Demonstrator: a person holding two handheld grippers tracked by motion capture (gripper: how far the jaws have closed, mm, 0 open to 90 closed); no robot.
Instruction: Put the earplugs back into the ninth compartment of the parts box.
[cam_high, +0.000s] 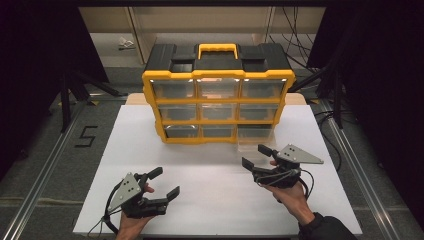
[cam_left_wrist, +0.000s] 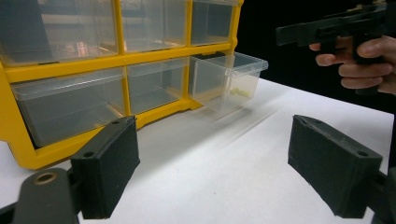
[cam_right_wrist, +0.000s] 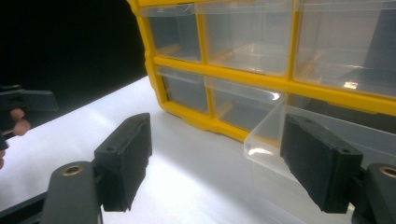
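A yellow and black organizer (cam_high: 217, 100) with clear drawers stands at the back of the white table (cam_high: 200, 210). Its bottom right drawer (cam_high: 254, 140) is pulled out, and a small pale piece (cam_left_wrist: 240, 91) lies inside it. My right gripper (cam_high: 254, 155) is open just in front of that drawer (cam_right_wrist: 266, 135), whose near corner shows between the jaws; no pad presses on it. At the table's front left, my left gripper (cam_high: 165, 182) is held open with nothing between its fingers (cam_left_wrist: 112, 172). It faces the organizer (cam_left_wrist: 116, 60) and sees the right gripper (cam_left_wrist: 327, 30) farther off.
The other drawers (cam_high: 217, 111) are pushed in. Bare white tabletop lies between the two hands. Metal rails (cam_high: 350, 160) run along both sides of the table, a "5" (cam_high: 86, 136) is marked on the floor at the left, and cables (cam_high: 300, 55) lie behind the organizer.
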